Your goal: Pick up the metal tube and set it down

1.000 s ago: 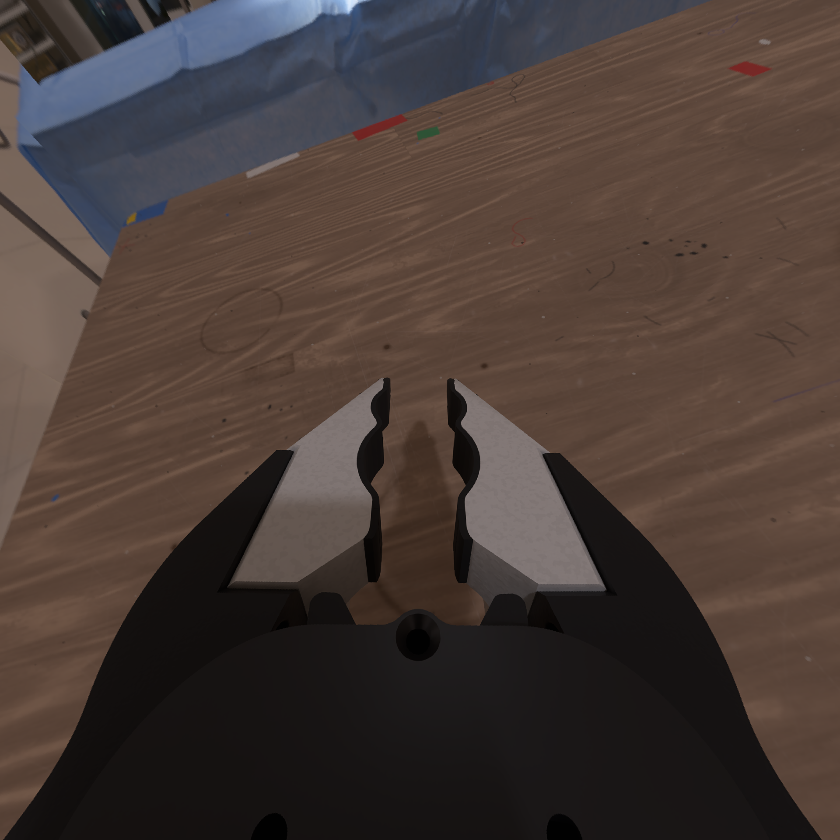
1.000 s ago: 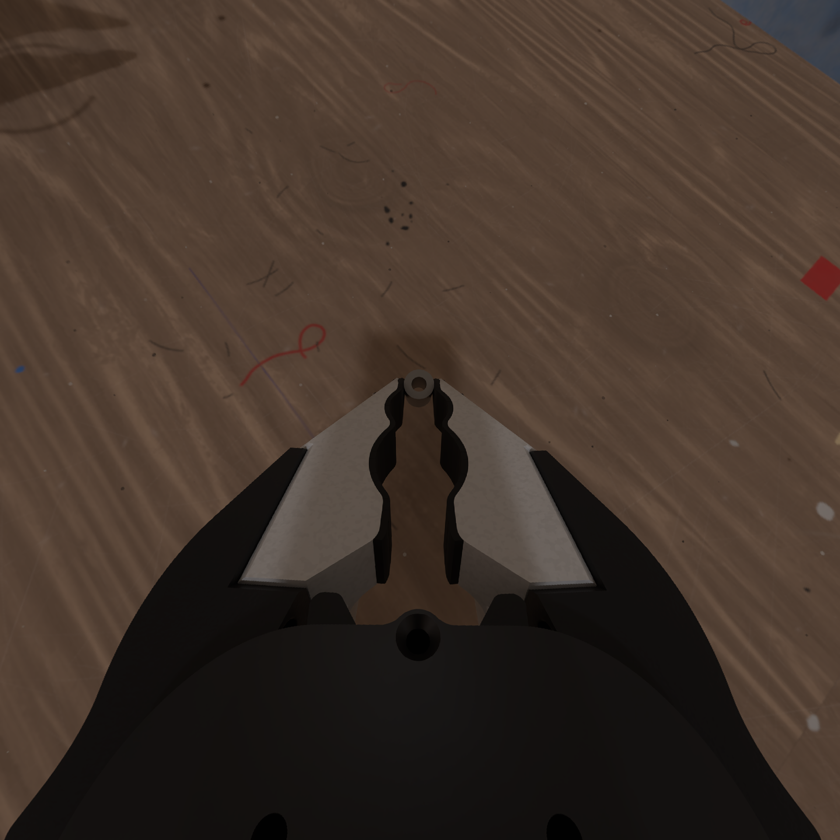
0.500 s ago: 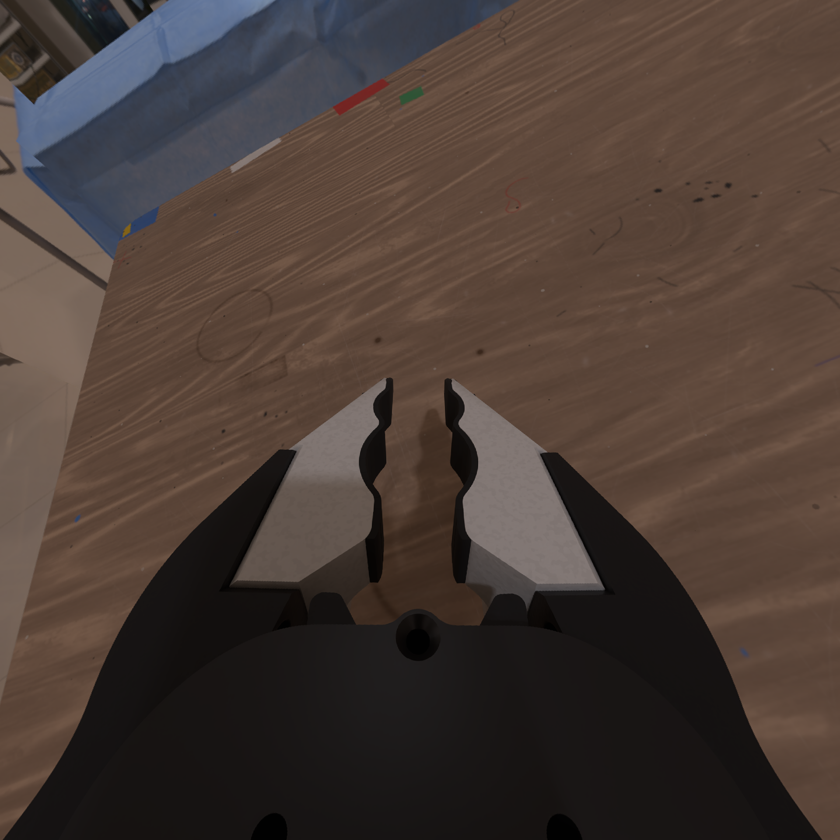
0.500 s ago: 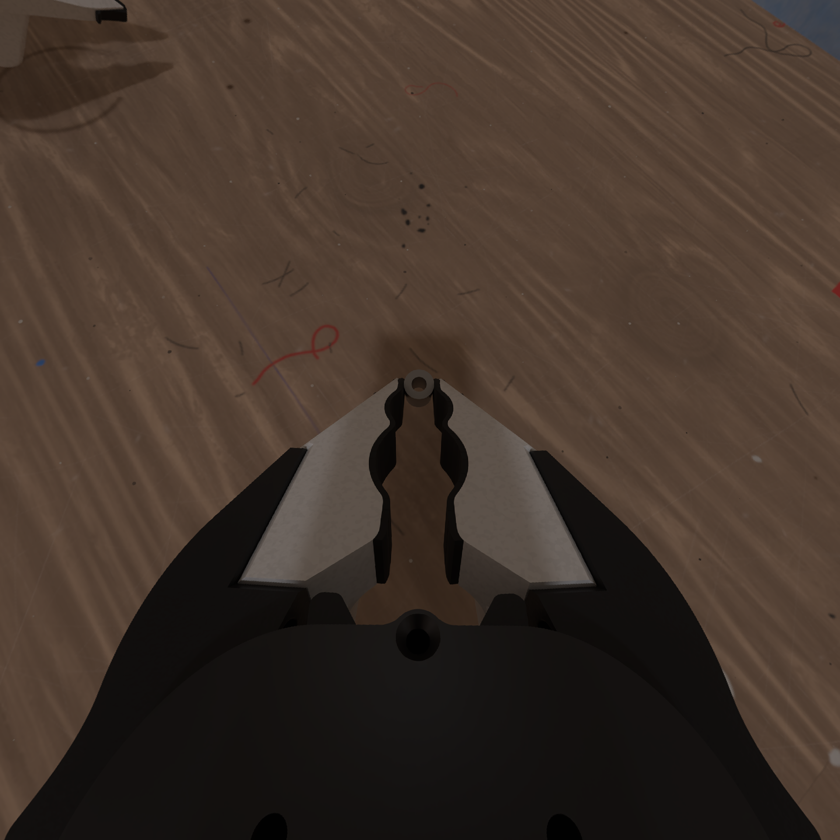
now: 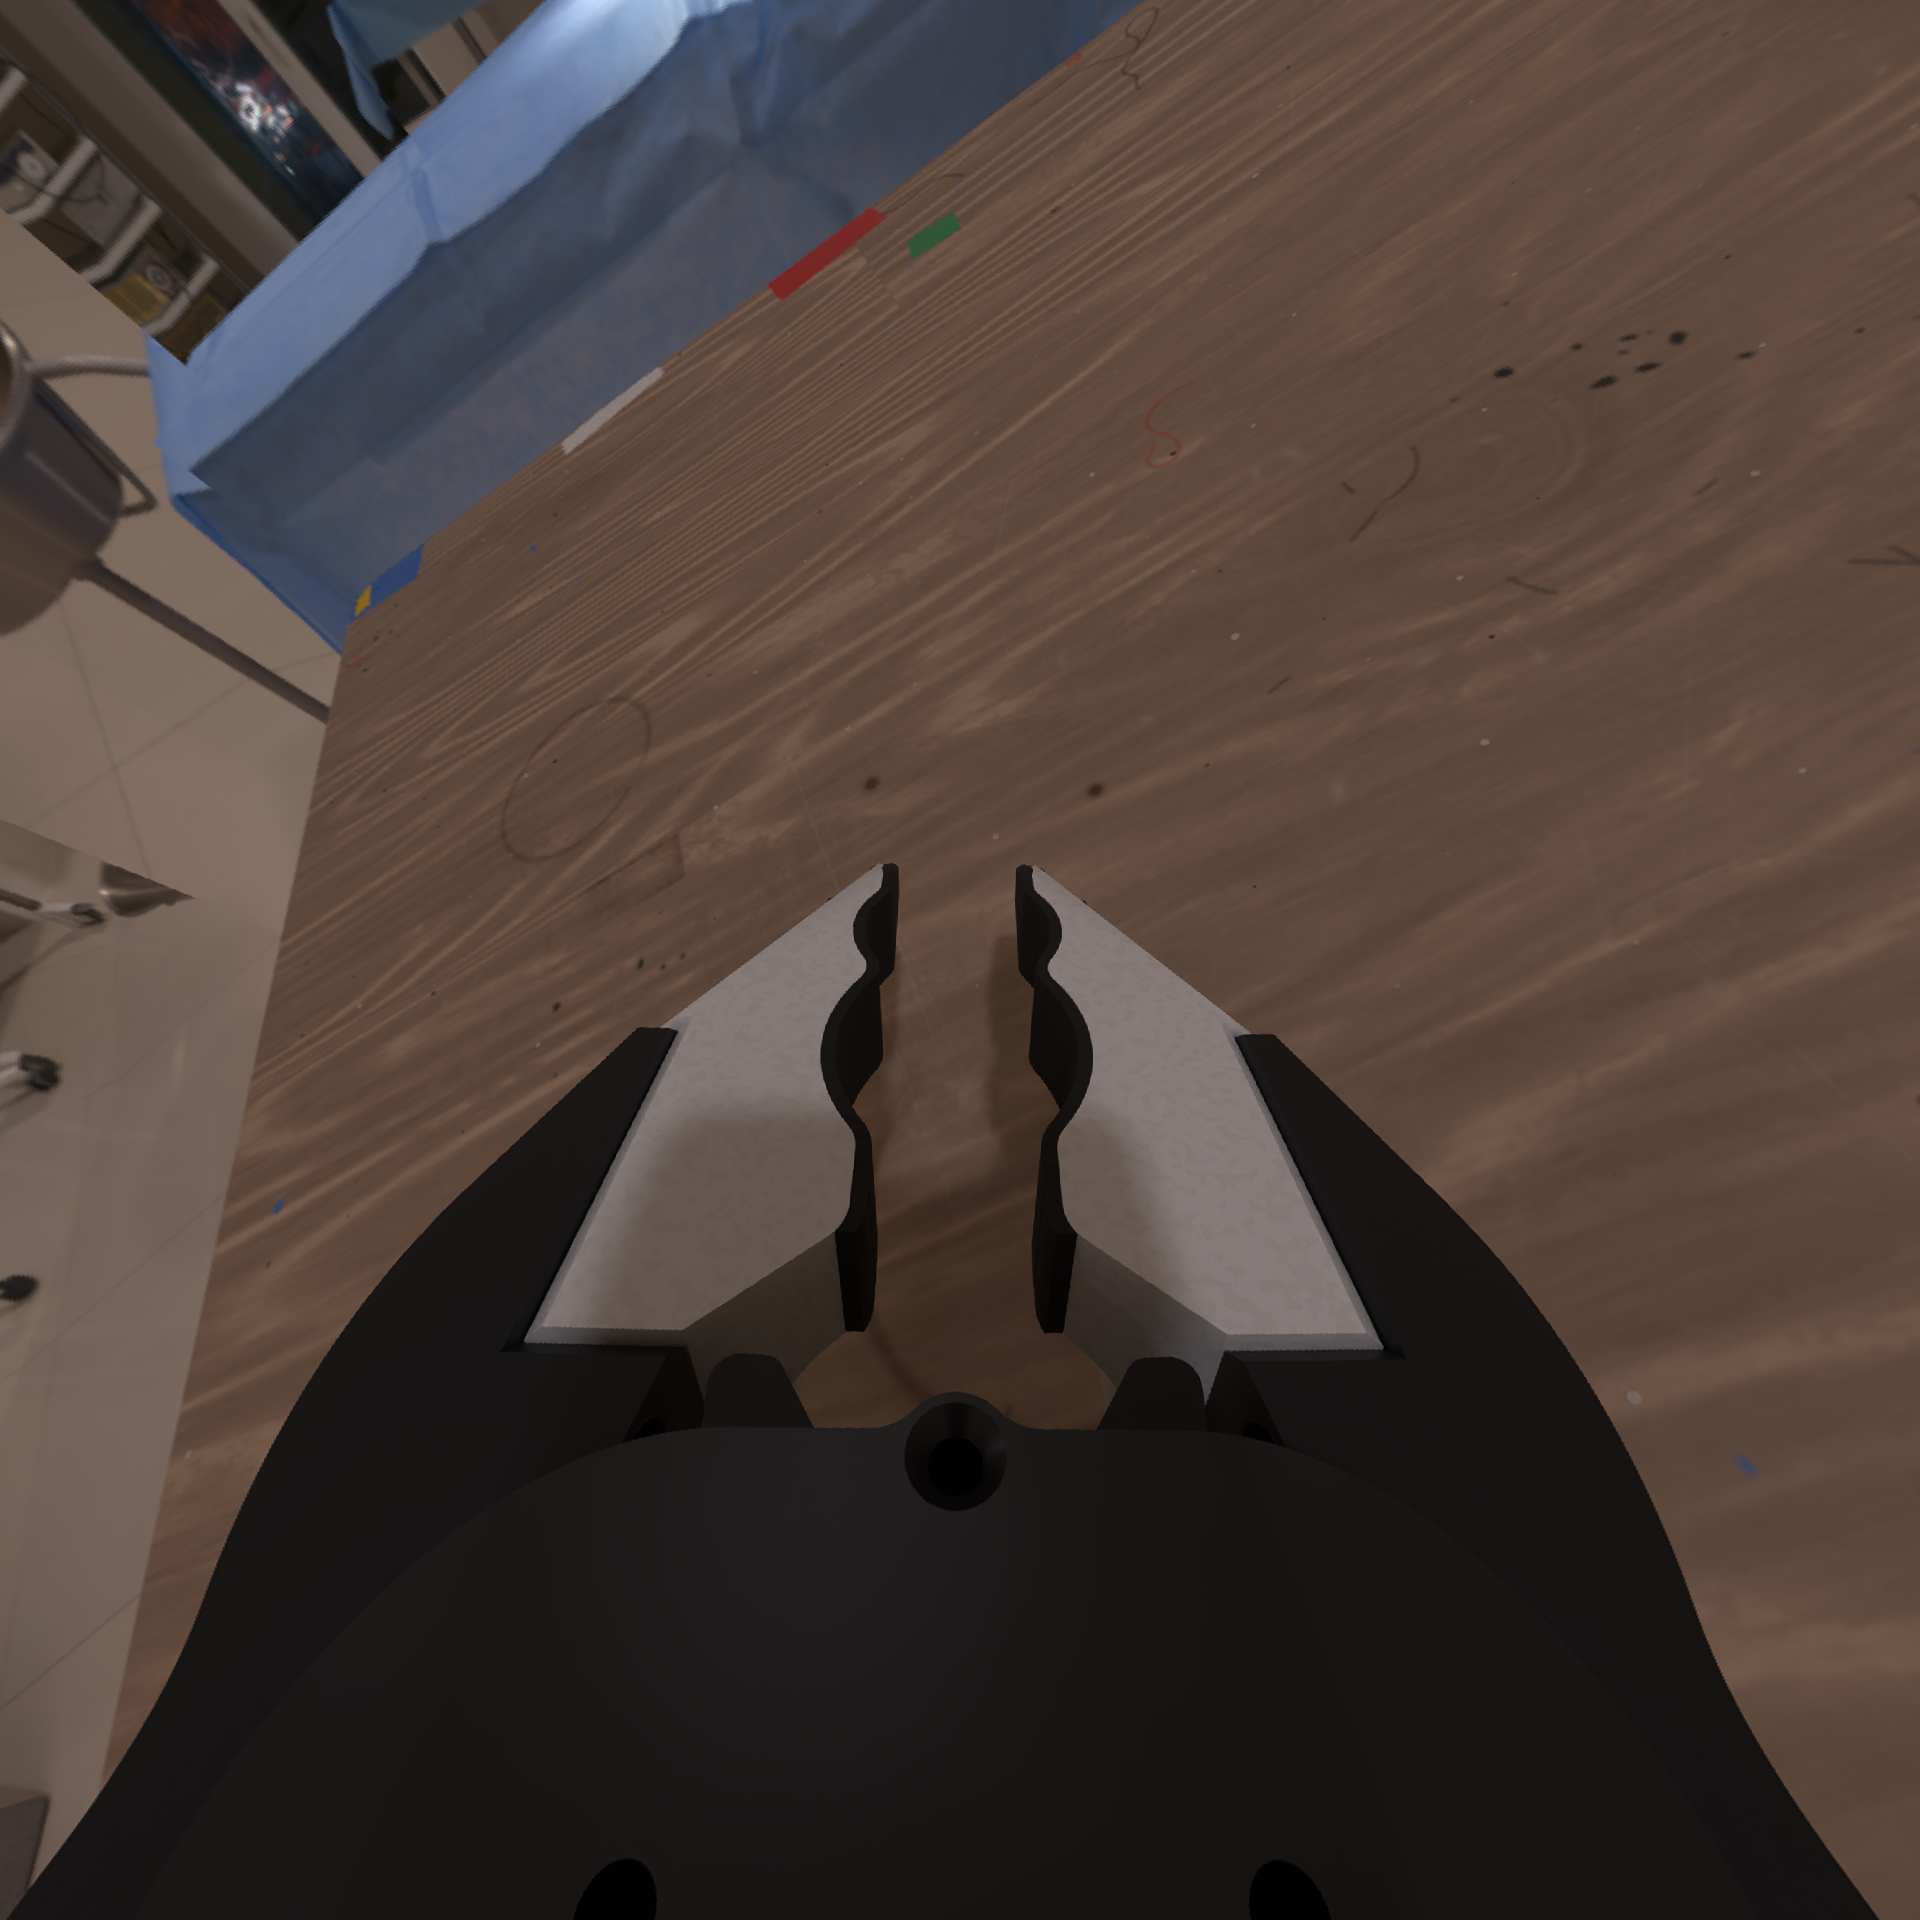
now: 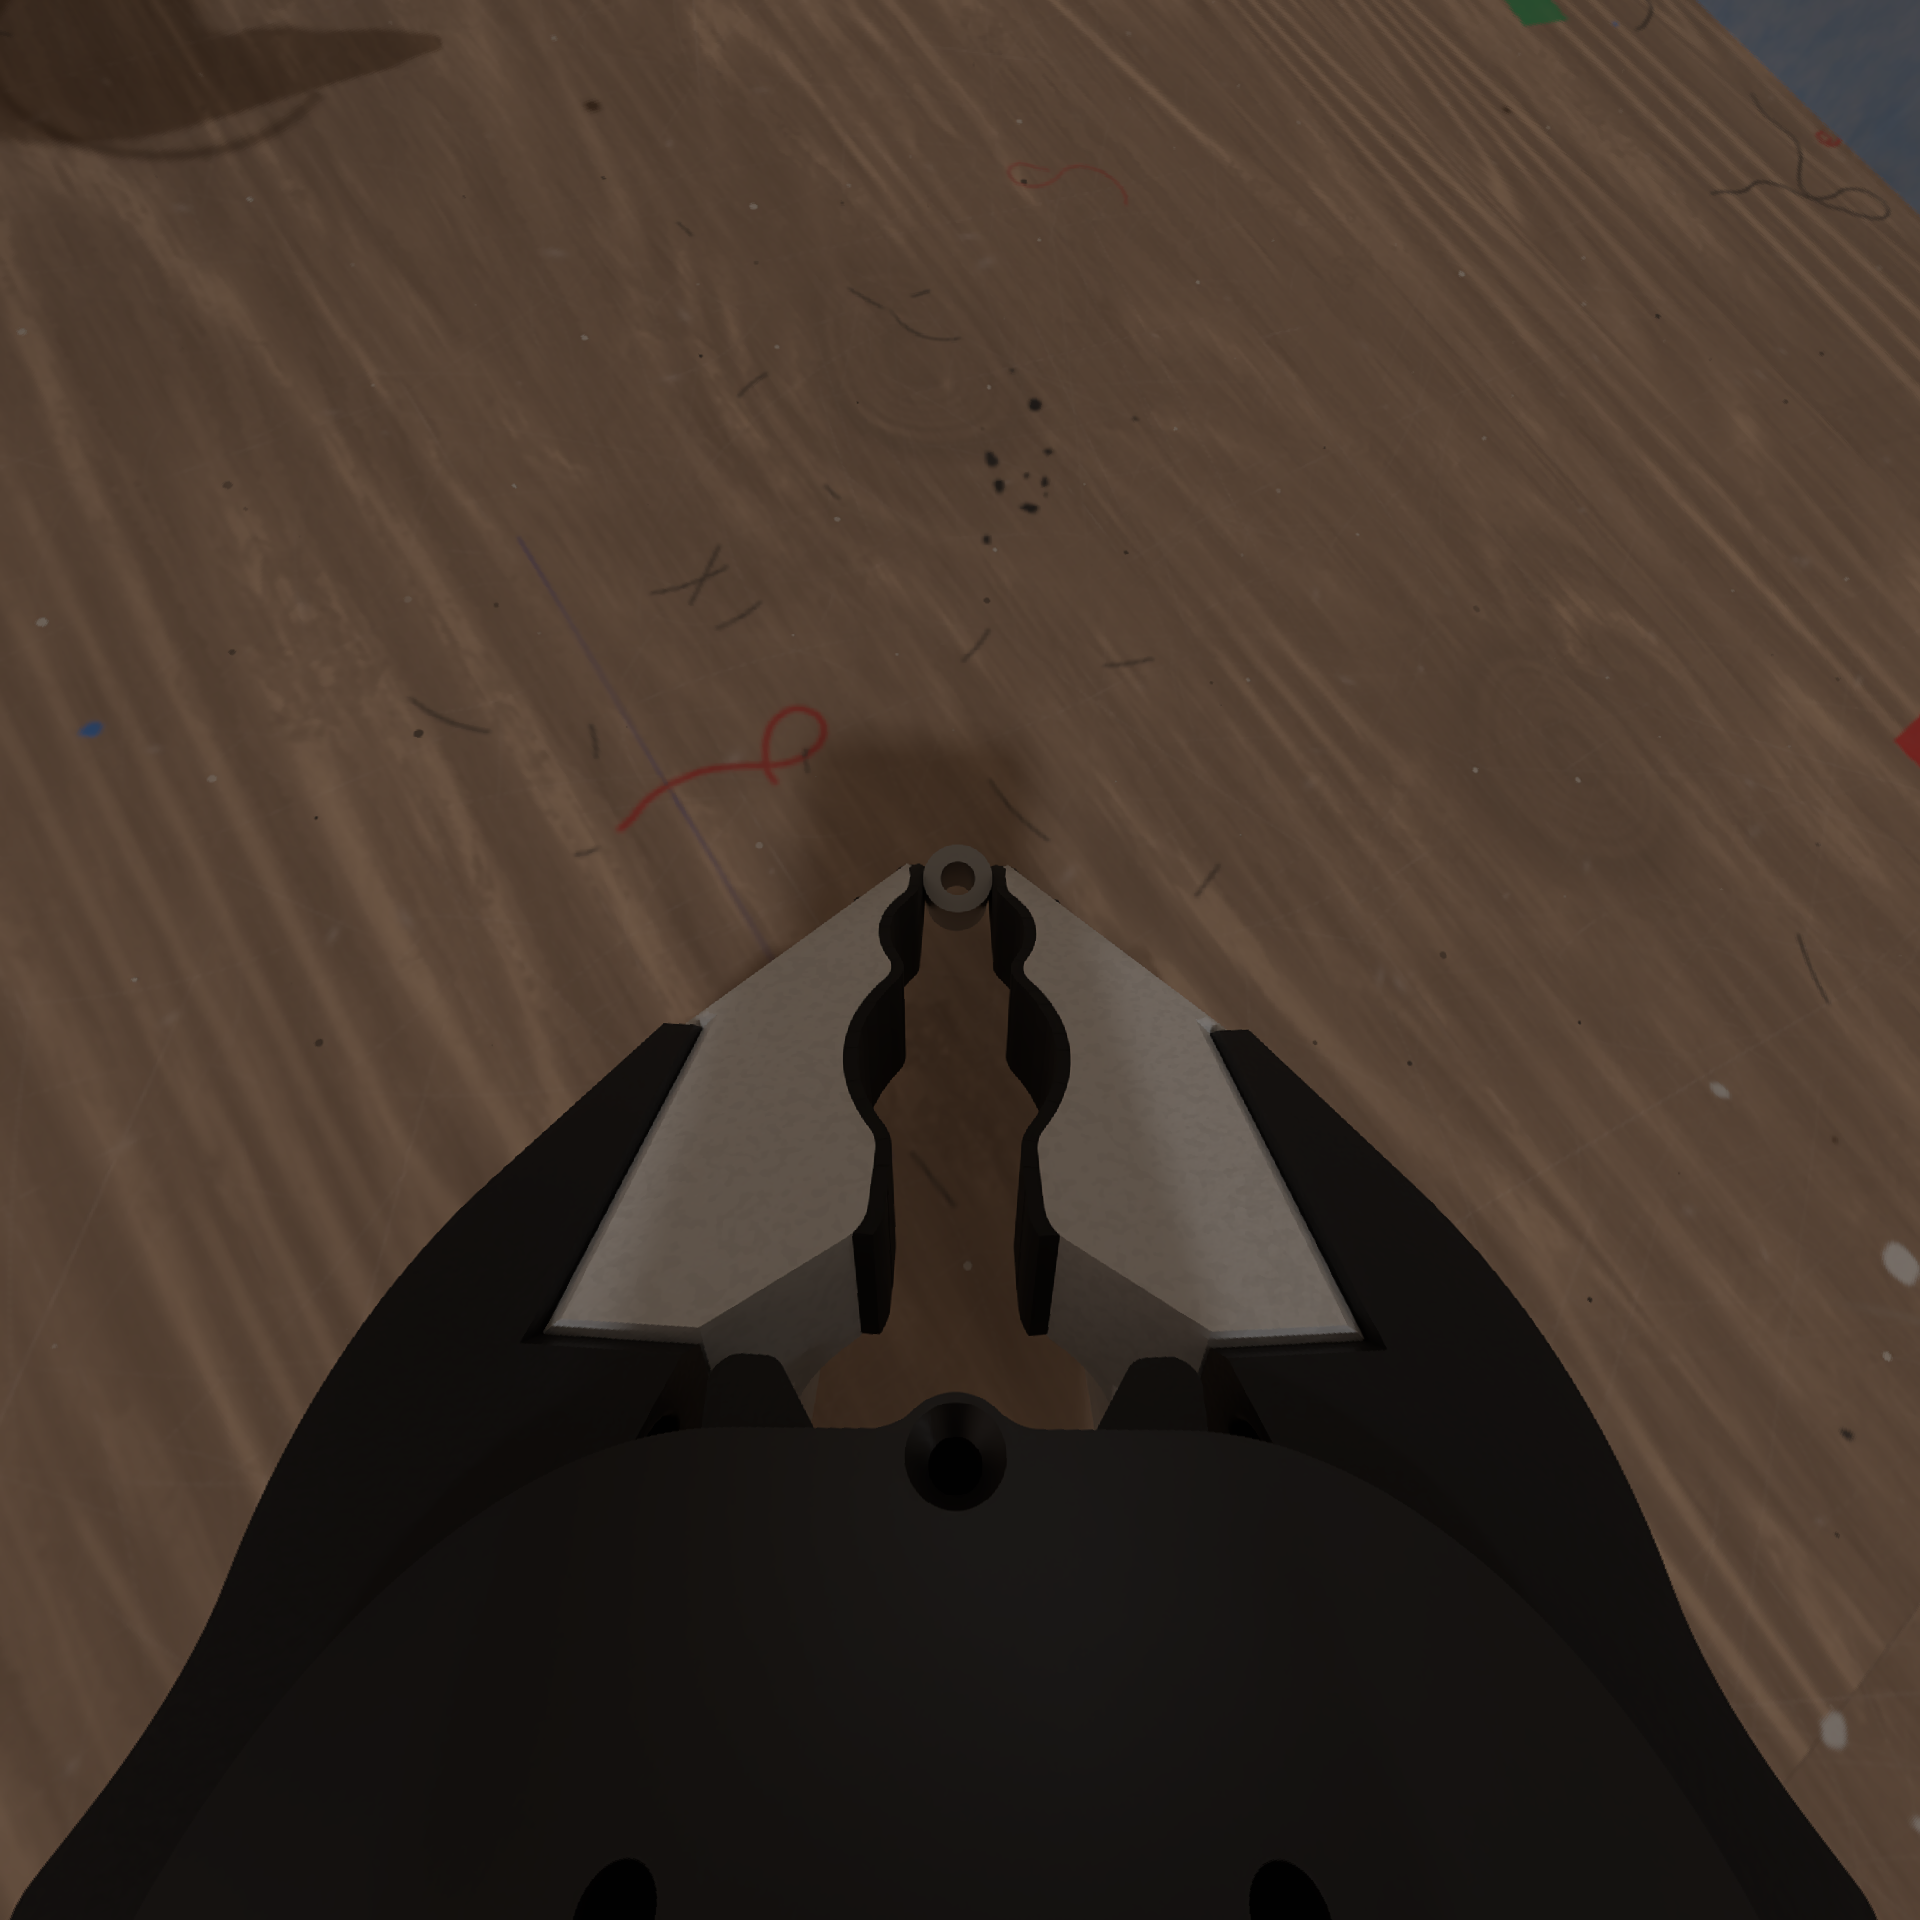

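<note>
Only the ring-shaped end of the metal tube [image 6: 957,881] shows, seen end-on between the tips of the right tool [image 6: 957,889]; the rest of its length is hidden below. The right tool is pinched on the tube at its very tips, above the wooden worktop [image 6: 1351,520]. The left tool [image 5: 957,883] hangs over the worktop's left part, parted by a narrow gap, holding nothing, pointing toward the blue cloth [image 5: 540,281] beyond the far edge.

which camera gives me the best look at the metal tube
The right wrist view. The metal tube sits pinched at the very tips of the right tool, its open ring end facing the camera above the wooden table. The left wrist view shows none of it, only the empty left tool.
</note>
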Controlling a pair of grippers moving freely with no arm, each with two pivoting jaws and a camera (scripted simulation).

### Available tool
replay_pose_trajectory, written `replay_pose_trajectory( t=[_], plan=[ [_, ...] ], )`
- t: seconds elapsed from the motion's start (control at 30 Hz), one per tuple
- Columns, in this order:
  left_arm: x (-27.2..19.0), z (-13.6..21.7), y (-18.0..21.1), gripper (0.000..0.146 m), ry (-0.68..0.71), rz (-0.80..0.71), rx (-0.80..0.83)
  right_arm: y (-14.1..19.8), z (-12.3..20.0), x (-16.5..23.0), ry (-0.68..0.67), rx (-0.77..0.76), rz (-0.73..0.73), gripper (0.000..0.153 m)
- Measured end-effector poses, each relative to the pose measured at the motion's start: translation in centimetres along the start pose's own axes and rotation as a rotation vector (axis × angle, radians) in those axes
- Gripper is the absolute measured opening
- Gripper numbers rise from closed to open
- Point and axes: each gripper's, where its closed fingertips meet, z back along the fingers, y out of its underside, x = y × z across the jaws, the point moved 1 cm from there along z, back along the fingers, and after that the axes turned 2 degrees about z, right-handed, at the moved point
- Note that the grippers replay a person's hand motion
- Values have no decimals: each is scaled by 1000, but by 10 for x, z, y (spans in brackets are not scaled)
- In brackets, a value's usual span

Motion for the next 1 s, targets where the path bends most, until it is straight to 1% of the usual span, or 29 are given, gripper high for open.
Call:
replay_pose_trajectory(
  t=[0.2,0.3,0.37,0.4,0.47,0.53,0.57,0.63,0.7,0.73,0.8,0.83,0.93,1.0],
  plan=[
    [12,6,5,22,-88,-22,5,-4,6,-2,9,-36,-11,12],
    [17,13,-1,22,-119,14,-40,-9,9,-3,20,-69,-12,12],
    [15,21,-14,22,-83,86,-95,-18,16,-3,25,-122,-9,12],
    [9,27,-25,22,-32,148,-128,-26,22,-1,30,-163,-2,12],
    [-9,45,-53,22,122,252,-209,-52,39,10,17,-295,25,12],
    [-35,65,-83,22,285,300,-307,-79,55,31,-65,-437,22,12],
    [-48,72,-93,21,337,278,-336,-90,61,41,-124,-491,-14,12],
    [-77,81,-106,21,426,183,-346,-105,69,59,-297,-589,-156,12],
    [-108,87,-110,22,538,101,-337,-113,74,65,-466,-669,-330,12],
    [-121,89,-109,23,569,58,-337,-115,76,66,-544,-704,-416,12],
    [-138,92,-105,25,576,-35,-332,-114,80,66,-674,-749,-535,12],
    [-143,94,-102,25,579,-79,-319,-113,80,64,-701,-767,-567,12],
    [-134,97,-91,26,529,-143,-267,-106,75,66,-731,-743,-588,12],
    [-113,101,-83,26,473,-163,-223,-104,74,67,-707,-734,-566,12]
  ],
)
